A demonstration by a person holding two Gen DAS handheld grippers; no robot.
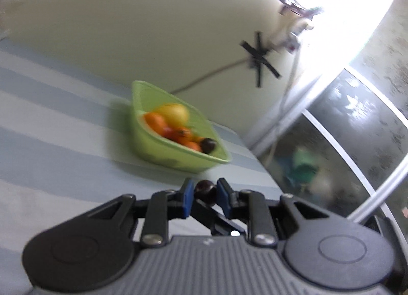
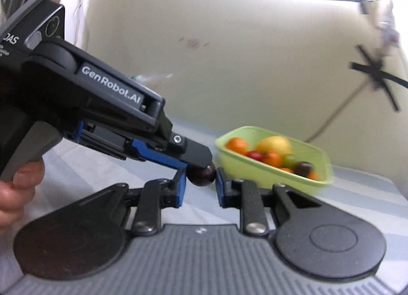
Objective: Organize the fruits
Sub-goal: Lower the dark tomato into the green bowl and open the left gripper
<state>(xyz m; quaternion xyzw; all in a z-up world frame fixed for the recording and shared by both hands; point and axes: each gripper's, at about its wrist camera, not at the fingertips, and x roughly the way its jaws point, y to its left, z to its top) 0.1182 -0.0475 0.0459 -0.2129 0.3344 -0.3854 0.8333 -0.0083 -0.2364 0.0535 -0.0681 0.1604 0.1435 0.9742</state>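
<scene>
A lime-green bowl (image 1: 163,152) (image 2: 255,175) stands on the striped cloth and holds a yellow fruit (image 1: 174,113) (image 2: 274,143), several oranges (image 1: 155,121) (image 2: 236,144) and a dark plum (image 1: 207,145) (image 2: 303,167). In the left wrist view my left gripper (image 1: 204,187) is shut on a small dark plum (image 1: 204,190), short of the bowl. In the right wrist view my right gripper (image 2: 201,182) has both blue pads against a dark plum (image 2: 201,176). The left gripper (image 2: 196,159) reaches in from the left, its tip right over that plum. Whether both hold the same plum I cannot tell.
The grey-and-white striped cloth (image 1: 51,121) (image 2: 357,187) ends at an edge on the right (image 1: 257,164), with a window frame (image 1: 331,126) beyond. A pale wall with a taped cable (image 1: 258,60) (image 2: 374,73) rises behind the bowl. A hand (image 2: 20,187) grips the left gripper's handle.
</scene>
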